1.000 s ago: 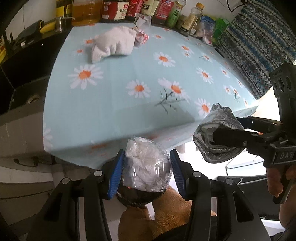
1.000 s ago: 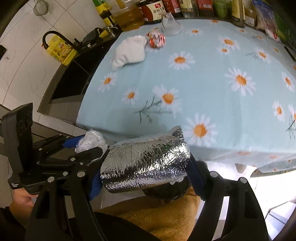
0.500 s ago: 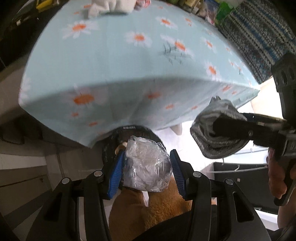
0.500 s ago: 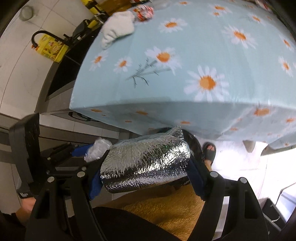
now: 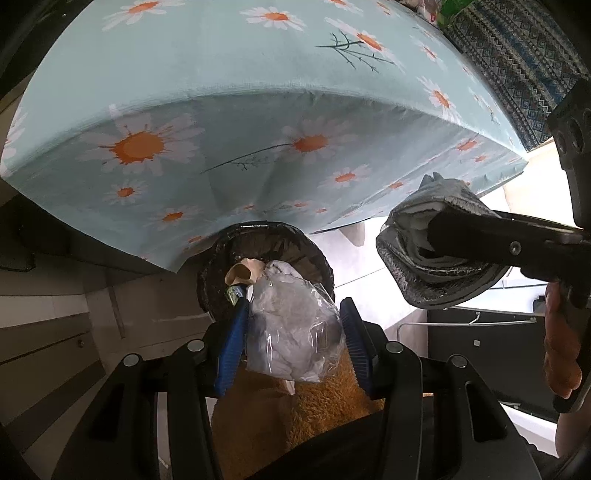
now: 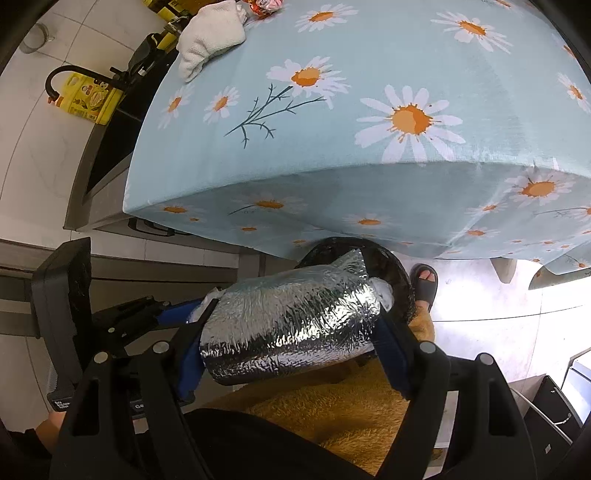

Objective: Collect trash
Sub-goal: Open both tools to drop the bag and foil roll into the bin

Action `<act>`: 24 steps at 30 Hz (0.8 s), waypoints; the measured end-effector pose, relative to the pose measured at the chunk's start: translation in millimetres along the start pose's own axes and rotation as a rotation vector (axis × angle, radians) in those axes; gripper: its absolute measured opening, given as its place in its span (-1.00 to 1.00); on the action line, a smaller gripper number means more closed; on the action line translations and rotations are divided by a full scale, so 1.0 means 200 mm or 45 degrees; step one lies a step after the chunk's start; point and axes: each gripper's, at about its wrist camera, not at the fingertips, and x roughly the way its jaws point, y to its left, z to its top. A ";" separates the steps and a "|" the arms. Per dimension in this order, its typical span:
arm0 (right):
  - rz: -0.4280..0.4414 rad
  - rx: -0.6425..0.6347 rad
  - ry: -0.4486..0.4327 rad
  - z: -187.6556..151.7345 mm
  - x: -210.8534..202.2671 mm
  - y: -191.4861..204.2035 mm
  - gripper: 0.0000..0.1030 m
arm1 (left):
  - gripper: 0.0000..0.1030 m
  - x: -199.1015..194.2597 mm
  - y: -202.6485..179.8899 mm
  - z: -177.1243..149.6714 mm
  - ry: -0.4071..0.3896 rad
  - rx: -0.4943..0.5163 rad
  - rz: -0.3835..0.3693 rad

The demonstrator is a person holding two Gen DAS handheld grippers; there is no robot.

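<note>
My left gripper (image 5: 291, 332) is shut on a clear plastic bag of white tissue (image 5: 291, 328) and holds it just above a black-lined trash bin (image 5: 314, 254) under the table edge. My right gripper (image 6: 291, 328) is shut on a crumpled silver foil pouch (image 6: 291, 328), also over the bin (image 6: 391, 269). In the left wrist view the foil pouch (image 5: 417, 258) hangs to the right of the bin. A beige scrap (image 5: 243, 271) lies in the bin. A red-and-white wrapper (image 6: 264, 5) lies on the far part of the table.
The table carries a light-blue daisy cloth (image 6: 369, 122) whose skirt (image 5: 221, 166) hangs over the bin's back. A white cloth (image 6: 210, 37) lies at the far left. A yellow bottle (image 6: 86, 99) stands by a dark sink. A sandalled foot (image 6: 424, 282) stands beside the bin.
Both grippers have dropped from table height to below the table edge, over the trash bin, each still holding its piece of trash. The bin has come into view.
</note>
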 end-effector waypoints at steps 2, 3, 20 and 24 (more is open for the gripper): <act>0.015 0.016 0.006 0.01 0.00 -0.01 0.55 | 0.37 0.01 0.00 0.00 0.021 -0.013 -0.010; 0.023 0.027 0.010 0.01 0.00 -0.01 0.55 | 0.48 0.02 0.01 0.00 0.032 -0.018 -0.010; 0.057 0.032 0.019 0.04 0.00 0.01 0.84 | 0.48 0.01 0.05 0.01 0.055 -0.033 0.010; 0.060 0.048 0.018 0.04 0.00 0.01 0.86 | 0.48 0.00 0.05 0.00 0.055 -0.039 0.010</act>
